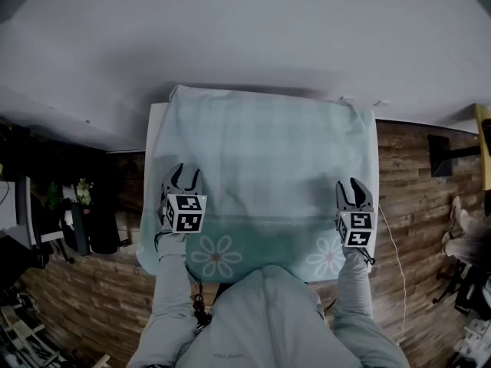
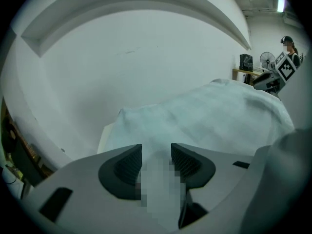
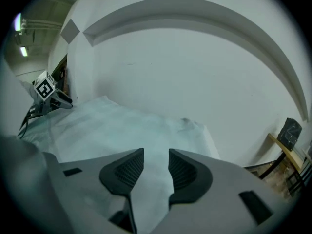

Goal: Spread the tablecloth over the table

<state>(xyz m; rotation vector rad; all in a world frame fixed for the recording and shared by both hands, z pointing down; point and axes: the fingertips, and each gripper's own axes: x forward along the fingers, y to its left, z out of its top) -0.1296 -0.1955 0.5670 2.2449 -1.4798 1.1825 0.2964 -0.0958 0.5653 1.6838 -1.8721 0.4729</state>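
Observation:
A pale mint tablecloth (image 1: 261,159) with white daisy print along its near hem covers the small white table (image 1: 156,121), whose bare edge shows at the left. The cloth's far corners are slightly bunched. My left gripper (image 1: 185,177) hovers over the cloth's near left part, jaws apart with nothing gripped. My right gripper (image 1: 352,192) is over the near right edge, jaws apart and empty too. In the left gripper view the cloth (image 2: 204,116) spreads beyond the open pads (image 2: 127,167). From the right gripper view the cloth (image 3: 112,126) lies under the open pads (image 3: 183,172).
The table stands against a white wall (image 1: 245,37) on a wood floor (image 1: 414,198). Dark clutter (image 1: 69,221) sits at the left, a black stand (image 1: 445,156) at the right. A person (image 2: 291,50) and a fan (image 2: 266,60) are far off.

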